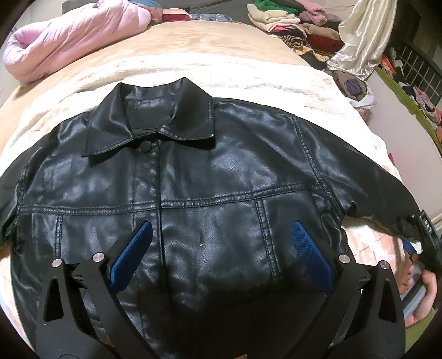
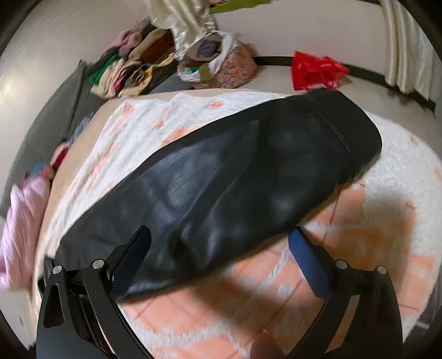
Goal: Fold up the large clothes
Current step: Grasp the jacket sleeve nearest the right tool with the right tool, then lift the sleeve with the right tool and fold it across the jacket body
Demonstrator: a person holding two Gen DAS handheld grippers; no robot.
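From the left wrist camera we see a black leather jacket (image 1: 193, 176) spread front-up on a white and peach blanket (image 1: 345, 91) that covers a bed. Its collar points away from us and its front is buttoned shut. The left gripper (image 1: 221, 234) hangs over the lower chest of the jacket with its 2 blue-padded fingers (image 1: 309, 254) spread wide, grasping nothing. One sleeve (image 1: 381, 193) of the jacket runs out to the right, and at its end we catch the right gripper (image 1: 425, 232) with a hand (image 1: 425, 287) on its handle. A pink quilt (image 1: 69, 38) is bunched at the far left of the bed, and a pile of folded clothes (image 1: 290, 22) lies beyond the bed's far edge beside a cream satin curtain (image 1: 362, 36).

From the right wrist camera the picture is blurred. The sleeve (image 2: 234, 182) lies slantwise across the blanket (image 2: 373, 234), its cuff toward the upper right. We see the right gripper (image 2: 221, 234) just above the sleeve's near part, its 2 fingers (image 2: 309, 259) released and well apart; the left finger sits over the leather and the right one over the blanket. Farther off lie a heap of clothes (image 2: 132, 66), a floral bag (image 2: 232, 69) and a red plastic bag (image 2: 315, 71).
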